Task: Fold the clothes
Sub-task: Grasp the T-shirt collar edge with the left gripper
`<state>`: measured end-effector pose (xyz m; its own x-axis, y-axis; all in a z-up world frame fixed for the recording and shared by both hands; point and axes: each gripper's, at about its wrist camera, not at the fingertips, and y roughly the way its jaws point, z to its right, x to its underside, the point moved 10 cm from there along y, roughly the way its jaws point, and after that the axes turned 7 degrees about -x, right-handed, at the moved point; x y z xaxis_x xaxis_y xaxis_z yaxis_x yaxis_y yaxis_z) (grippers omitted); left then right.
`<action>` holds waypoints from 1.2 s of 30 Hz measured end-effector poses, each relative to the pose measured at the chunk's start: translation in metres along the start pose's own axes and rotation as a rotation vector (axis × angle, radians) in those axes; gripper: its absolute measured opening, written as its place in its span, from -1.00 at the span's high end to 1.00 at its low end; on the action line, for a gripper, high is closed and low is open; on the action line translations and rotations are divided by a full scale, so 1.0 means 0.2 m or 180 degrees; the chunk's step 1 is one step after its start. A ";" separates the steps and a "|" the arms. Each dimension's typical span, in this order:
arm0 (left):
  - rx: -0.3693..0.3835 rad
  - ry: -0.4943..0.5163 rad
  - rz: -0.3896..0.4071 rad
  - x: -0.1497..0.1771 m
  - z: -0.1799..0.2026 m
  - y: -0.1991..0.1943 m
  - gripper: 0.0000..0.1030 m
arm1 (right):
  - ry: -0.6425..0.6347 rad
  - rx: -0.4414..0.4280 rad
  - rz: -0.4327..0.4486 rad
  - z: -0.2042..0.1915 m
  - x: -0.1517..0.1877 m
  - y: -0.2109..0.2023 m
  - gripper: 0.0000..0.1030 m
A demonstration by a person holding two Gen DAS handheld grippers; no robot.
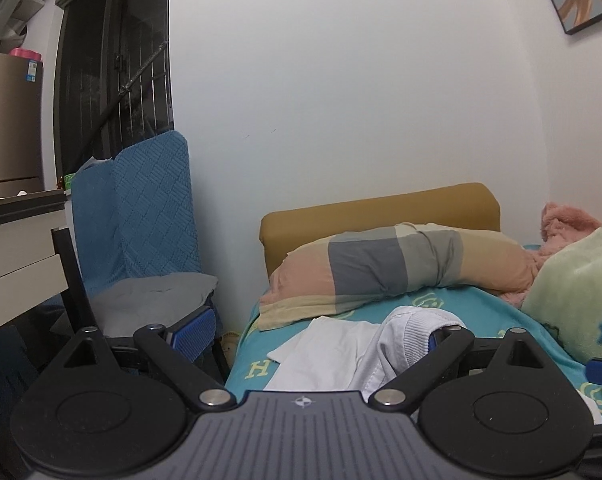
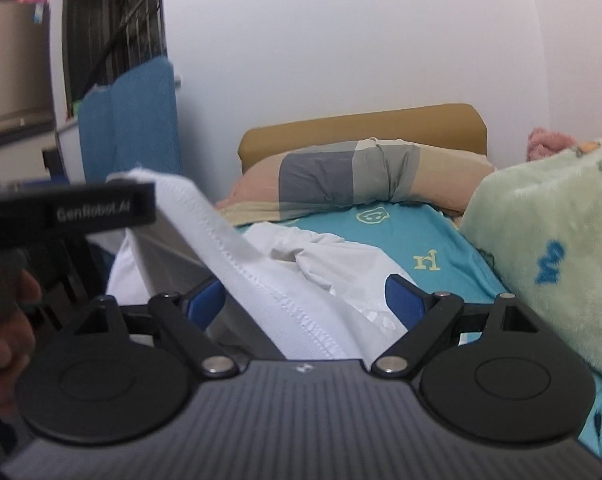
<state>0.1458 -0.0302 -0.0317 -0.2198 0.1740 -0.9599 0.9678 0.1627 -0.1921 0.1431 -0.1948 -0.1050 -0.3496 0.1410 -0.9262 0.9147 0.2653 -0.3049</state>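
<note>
A white garment (image 1: 333,352) lies crumpled on the teal bed sheet (image 1: 481,312). My left gripper (image 1: 317,336) is open wide; a ribbed edge of the garment is draped over its right finger, hiding that pad, while the left blue pad (image 1: 195,332) is bare. In the right wrist view the white garment (image 2: 301,280) has a stitched hem rising up and left to the left gripper's black body (image 2: 101,208). My right gripper (image 2: 305,300) is open, low over the cloth, with the hem passing between its blue pads (image 2: 401,296). A hand (image 2: 5,320) holds the left gripper.
A patchwork pillow (image 1: 401,268) leans on the tan headboard (image 1: 381,208). A thick green blanket (image 2: 541,240) fills the bed's right side, with pink plush (image 1: 561,220) behind it. Left of the bed are a blue-covered chair (image 1: 141,220) with a grey cushion and a white desk (image 1: 17,256).
</note>
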 end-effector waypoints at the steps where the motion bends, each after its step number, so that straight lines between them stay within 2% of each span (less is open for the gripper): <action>1: -0.0007 0.0003 0.0006 0.00 -0.01 -0.01 -0.88 | 0.0052 0.0000 0.0006 0.01 0.00 -0.01 -0.71; 7: 0.0026 0.0010 0.0032 -0.01 -0.01 -0.04 -0.88 | 0.0239 0.0186 0.0062 0.11 -0.01 -0.03 -0.71; 12: 0.0022 0.0042 0.0096 -0.01 0.00 -0.06 -0.88 | 0.0328 0.0267 -0.0271 0.15 0.09 0.06 -0.71; 16: -0.0146 0.0061 0.0113 -0.02 -0.02 -0.05 -0.88 | 0.0181 0.0758 -0.0546 0.25 0.15 0.06 -0.71; 18: -0.0185 -0.0071 0.0068 -0.02 -0.06 -0.04 -0.88 | 0.0405 0.1005 -0.0566 0.37 0.14 -0.02 -0.71; 21: -0.0243 -0.0269 0.0000 -0.03 -0.12 -0.03 -0.88 | 0.0756 0.1241 -0.0400 0.53 0.08 -0.18 -0.71; 23: -0.0274 -0.0393 -0.0035 -0.04 -0.16 -0.02 -0.88 | 0.0845 0.1274 -0.0251 0.58 0.01 -0.27 -0.71; 26: -0.0276 -0.0453 0.0054 -0.07 -0.20 -0.07 -0.89 | 0.0800 0.1260 -0.0167 0.60 -0.04 -0.34 -0.71; 27: -0.0298 -0.0445 0.0090 -0.07 -0.20 -0.09 -0.89 | 0.0765 0.1262 -0.0188 0.60 -0.04 -0.35 -0.71; 30: -0.0337 -0.0449 0.0071 -0.06 -0.21 -0.14 -0.90 | 0.0617 0.1317 -0.0569 0.60 0.07 -0.26 -0.72; 32: -0.0292 -0.0591 0.0029 -0.07 -0.23 -0.16 -0.90 | 0.0510 0.1490 -0.0551 0.61 0.09 -0.24 -0.71; 33: -0.0339 -0.0636 0.0056 -0.11 -0.26 -0.17 -0.90 | 0.0395 0.1577 -0.0443 0.60 0.06 -0.25 -0.71; 36: -0.0453 -0.0768 0.0224 -0.28 -0.36 -0.23 -0.90 | 0.0002 0.1701 0.0204 0.50 -0.25 -0.38 -0.71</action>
<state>0.1045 0.0221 0.0454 -0.1007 -0.0435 -0.9940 0.9490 0.2959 -0.1091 0.1123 -0.3176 -0.0581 -0.2896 0.1416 -0.9466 0.9099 -0.2662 -0.3181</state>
